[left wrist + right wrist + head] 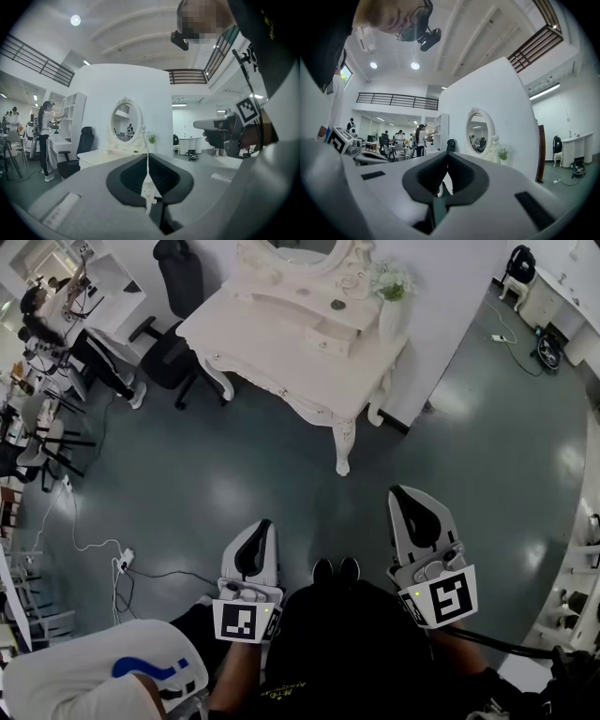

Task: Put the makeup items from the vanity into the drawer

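Grippers are being held low in front of the person's waist, both pointing out over the grey floor [234,474] and well apart from the white vanity [281,352]. The left gripper [262,532] is sitting with its two fingers pressed together along their length, and nothing is showing between them in its own view. The right gripper [409,501] is doing the same a little further forward: fingers together, pads meeting, nothing caught in them. The person's shoes [335,570] are peeking out between the two tools.

The vanity is standing against the white wall at the far side of the open floor, with an oval mirror [300,251] rising from its back edge. A small drawer unit [330,334] is sitting on the tabletop below the mirror, its front closed. One small dark item [337,305] is lying on the raised shelf just behind that unit; it is too small for me to say what it is, and I am not making out other makeup pieces from here. A plant [391,285] in a pale vase is standing at the vanity's right corner.

A black office chair [173,348] is parked just beside the vanity's left end. Further left, someone [56,320] is sitting at a cluttered desk, and white cables [94,545] are trailing across the floor on that side.
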